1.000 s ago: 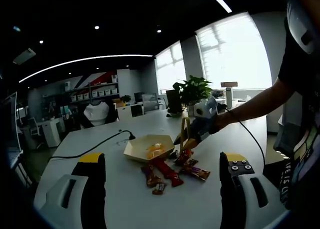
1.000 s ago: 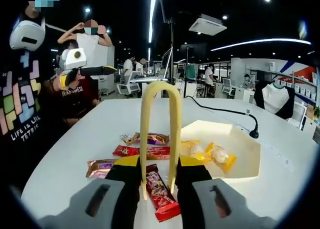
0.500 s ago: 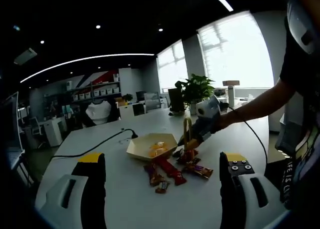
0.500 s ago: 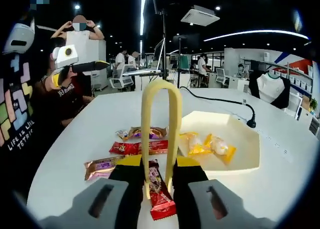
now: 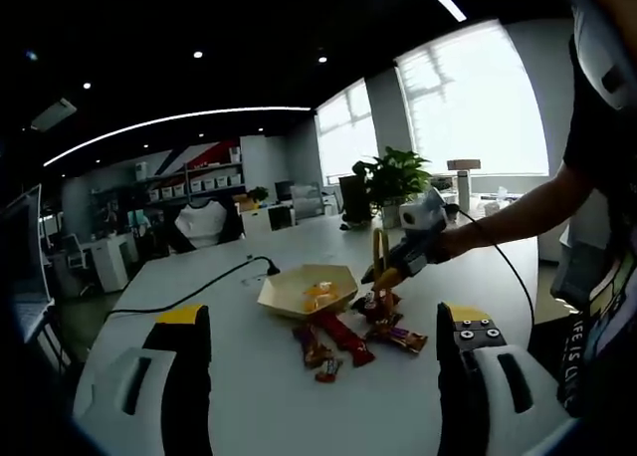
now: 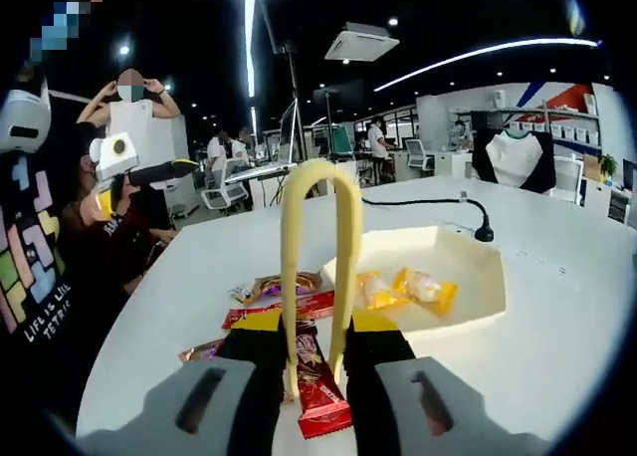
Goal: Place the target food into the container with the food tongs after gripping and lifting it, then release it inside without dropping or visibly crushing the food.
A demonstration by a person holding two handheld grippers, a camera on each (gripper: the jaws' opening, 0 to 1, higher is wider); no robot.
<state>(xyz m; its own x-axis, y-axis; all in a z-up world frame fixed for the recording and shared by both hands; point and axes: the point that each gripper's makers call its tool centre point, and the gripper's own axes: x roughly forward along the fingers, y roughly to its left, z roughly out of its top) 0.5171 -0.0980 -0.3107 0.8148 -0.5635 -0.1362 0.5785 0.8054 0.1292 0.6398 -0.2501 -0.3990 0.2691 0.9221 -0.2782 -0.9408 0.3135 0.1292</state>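
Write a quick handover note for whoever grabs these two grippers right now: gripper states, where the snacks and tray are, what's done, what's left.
Right gripper: shut on the yellow tongs, tips down over a red snack bar; whether the tongs grip it, I cannot tell.
Left gripper: open, empty, held back from the pile.
Cream tray on the white table holds two yellow-wrapped snacks.
Other wrapped bars lie on the table beside the tray.
Done: two snacks in the tray.
Left: grip a bar gently, lift it, release it in the tray.
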